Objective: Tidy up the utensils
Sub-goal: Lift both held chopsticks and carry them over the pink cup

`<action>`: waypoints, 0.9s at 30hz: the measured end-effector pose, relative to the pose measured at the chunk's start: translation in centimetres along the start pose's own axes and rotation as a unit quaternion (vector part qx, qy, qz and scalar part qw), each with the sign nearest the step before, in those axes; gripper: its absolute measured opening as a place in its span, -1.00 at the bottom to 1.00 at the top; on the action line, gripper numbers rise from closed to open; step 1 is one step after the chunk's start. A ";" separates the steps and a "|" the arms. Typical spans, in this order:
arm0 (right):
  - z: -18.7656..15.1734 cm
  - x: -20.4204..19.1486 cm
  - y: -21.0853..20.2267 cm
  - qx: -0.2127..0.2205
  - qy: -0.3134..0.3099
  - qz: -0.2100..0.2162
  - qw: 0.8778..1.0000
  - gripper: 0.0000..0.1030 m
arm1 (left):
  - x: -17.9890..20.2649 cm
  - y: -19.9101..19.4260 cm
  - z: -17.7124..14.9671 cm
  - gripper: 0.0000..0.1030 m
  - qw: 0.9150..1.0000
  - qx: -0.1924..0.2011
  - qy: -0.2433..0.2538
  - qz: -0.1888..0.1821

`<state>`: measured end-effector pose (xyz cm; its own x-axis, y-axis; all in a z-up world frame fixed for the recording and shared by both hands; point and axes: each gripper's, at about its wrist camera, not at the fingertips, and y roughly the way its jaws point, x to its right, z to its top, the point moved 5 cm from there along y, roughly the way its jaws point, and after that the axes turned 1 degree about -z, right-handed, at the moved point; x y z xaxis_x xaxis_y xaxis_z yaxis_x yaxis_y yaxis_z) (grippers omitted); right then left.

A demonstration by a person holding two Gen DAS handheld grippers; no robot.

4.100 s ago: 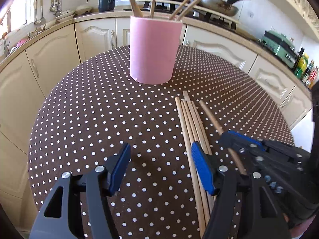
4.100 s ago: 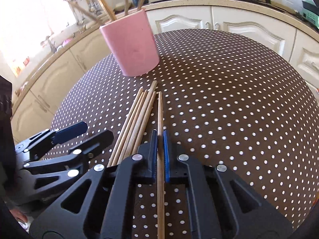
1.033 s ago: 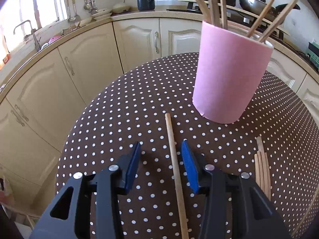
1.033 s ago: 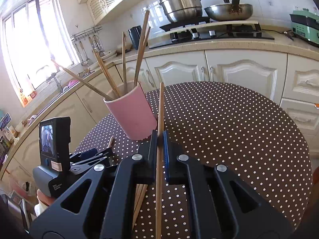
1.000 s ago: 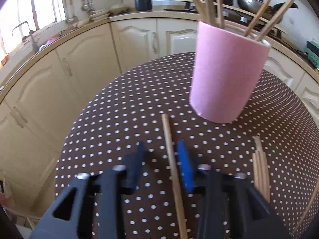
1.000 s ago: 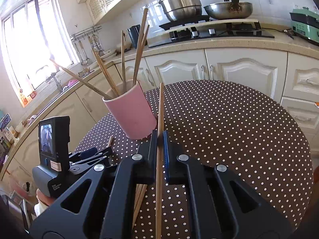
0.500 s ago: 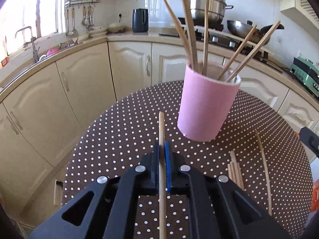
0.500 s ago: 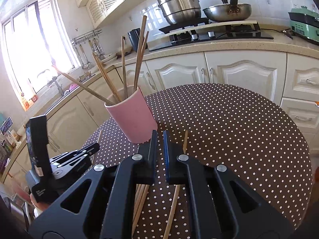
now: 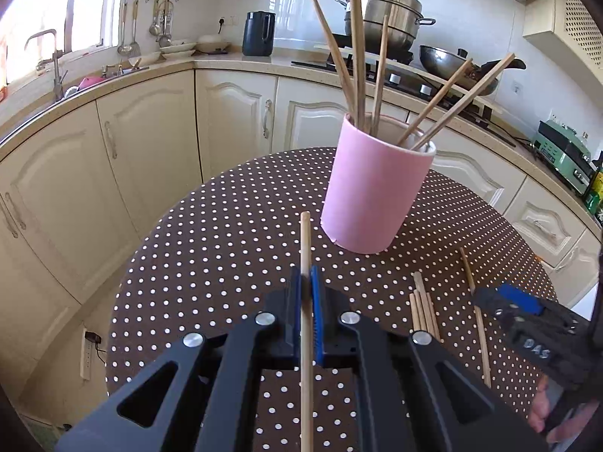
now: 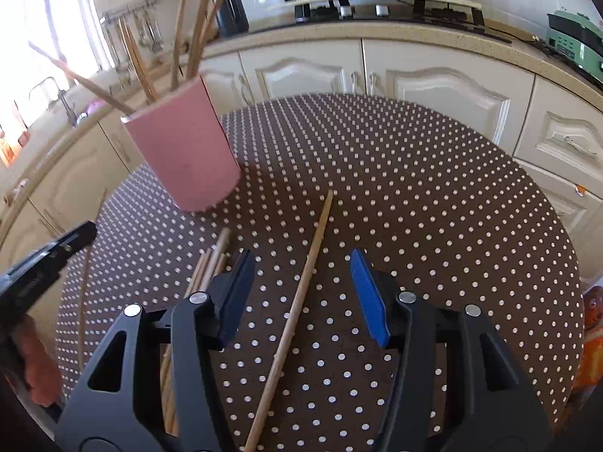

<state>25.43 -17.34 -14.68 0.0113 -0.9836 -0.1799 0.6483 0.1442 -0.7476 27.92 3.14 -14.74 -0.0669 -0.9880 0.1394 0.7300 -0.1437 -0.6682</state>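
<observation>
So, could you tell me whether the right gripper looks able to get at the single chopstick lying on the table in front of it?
Probably yes: the right gripper is open, its jaws having just opened, and the loose chopstick lies between them untouched, apart from the bundle.

My left tongs [image 9: 306, 293] are clamped tight on a single wooden chopstick [image 9: 306, 248], the blue pads pressed flat against its sides, and I point them forward and down over the desk. My right tongs [image 10: 301, 286] have just been opening; their jaws stand apart with a chopstick [image 10: 301, 293] lying loose between them, touched by neither pad. My right hand [image 9: 554, 414] shows at the edge of the left view, wrapped round its handle.
</observation>
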 end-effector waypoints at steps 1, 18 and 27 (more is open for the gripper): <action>-0.1 -0.1 0.4 -0.007 -0.005 -0.006 1.000 0.01 | 0.0 0.0 -0.1 -0.88 1.000 -0.002 0.001 -0.002; 1.0 0.1 -0.9 0.046 0.010 0.021 0.999 -0.89 | -0.2 1.9 -0.1 -0.88 1.000 -0.023 -0.014 -0.014; 2.9 -1.6 -5.8 0.127 -0.015 0.029 0.991 -0.89 | 1.9 -1.5 2.1 -0.88 0.999 0.029 0.009 -0.020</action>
<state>23.88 -16.95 -8.26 0.0737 -0.9780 -0.1953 0.8172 0.1715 -0.5502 28.12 1.54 -11.99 -0.1080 -0.9826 0.1514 0.7642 -0.1795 -0.6196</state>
